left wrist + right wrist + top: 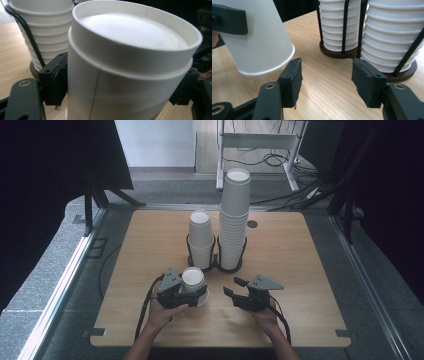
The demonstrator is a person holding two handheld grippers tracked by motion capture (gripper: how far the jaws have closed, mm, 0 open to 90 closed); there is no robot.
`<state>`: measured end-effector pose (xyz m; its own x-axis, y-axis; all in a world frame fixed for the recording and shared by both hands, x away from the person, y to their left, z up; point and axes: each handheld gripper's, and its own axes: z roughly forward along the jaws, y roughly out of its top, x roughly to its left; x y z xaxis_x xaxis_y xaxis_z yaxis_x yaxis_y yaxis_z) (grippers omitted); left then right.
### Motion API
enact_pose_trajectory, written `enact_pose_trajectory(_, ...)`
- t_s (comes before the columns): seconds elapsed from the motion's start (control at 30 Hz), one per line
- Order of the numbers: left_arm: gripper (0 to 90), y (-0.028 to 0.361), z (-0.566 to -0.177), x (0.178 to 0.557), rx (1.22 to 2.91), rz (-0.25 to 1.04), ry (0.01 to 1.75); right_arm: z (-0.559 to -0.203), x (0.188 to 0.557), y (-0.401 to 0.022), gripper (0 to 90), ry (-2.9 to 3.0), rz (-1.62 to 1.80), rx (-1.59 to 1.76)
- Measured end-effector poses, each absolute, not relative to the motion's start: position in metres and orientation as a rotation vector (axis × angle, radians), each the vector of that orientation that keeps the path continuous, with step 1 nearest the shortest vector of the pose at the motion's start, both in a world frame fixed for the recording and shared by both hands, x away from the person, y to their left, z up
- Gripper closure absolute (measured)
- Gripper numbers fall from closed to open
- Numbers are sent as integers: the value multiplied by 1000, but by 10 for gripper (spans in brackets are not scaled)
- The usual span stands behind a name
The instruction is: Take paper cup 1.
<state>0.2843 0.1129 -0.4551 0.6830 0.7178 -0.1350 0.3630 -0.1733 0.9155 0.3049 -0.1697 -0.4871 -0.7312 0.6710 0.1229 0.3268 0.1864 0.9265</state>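
Left tongs [186,292] clamped — right tongs [235,289] agape, empty.

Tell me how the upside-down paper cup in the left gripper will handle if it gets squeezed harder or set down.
The paper cup looks thin-walled, so the left gripper could probably dent it if it squeezed harder. It seems light. Set on its wide rim, it should stand steadily, though a nudge would likely slide it across the smooth table.

- An upturned white paper cup [130,75] sits clamped between the left tool's [120,85] black pads [56,82].
- Beyond the tool, a stack of cups [42,37] stands in a wire holder [27,35] on the tabletop [12,57].
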Motion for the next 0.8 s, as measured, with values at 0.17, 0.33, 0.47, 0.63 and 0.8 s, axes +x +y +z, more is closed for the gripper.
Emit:
enact_pose_trajectory(0.17, 187, 105, -458, 283, 1815, 405, 844, -483, 302, -169, 386, 2121, 1586, 943)
enact_pose_trajectory(0.33, 187, 97, -462, 283, 1858, 404, 820, -475, 299, -172, 366, 2071, 1617, 943)
enact_pose_trajectory(0.47, 187, 91, -465, 284, 1880, 388, 809, -468, 295, -175, 340, 2038, 1643, 928)
enact_pose_trajectory(0.63, 187, 87, -469, 285, 1899, 366, 799, -462, 291, -177, 316, 2013, 1679, 917)
enact_pose_trajectory(0.8, 186, 83, -471, 284, 1915, 356, 782, -457, 288, -175, 299, 2021, 1726, 897)
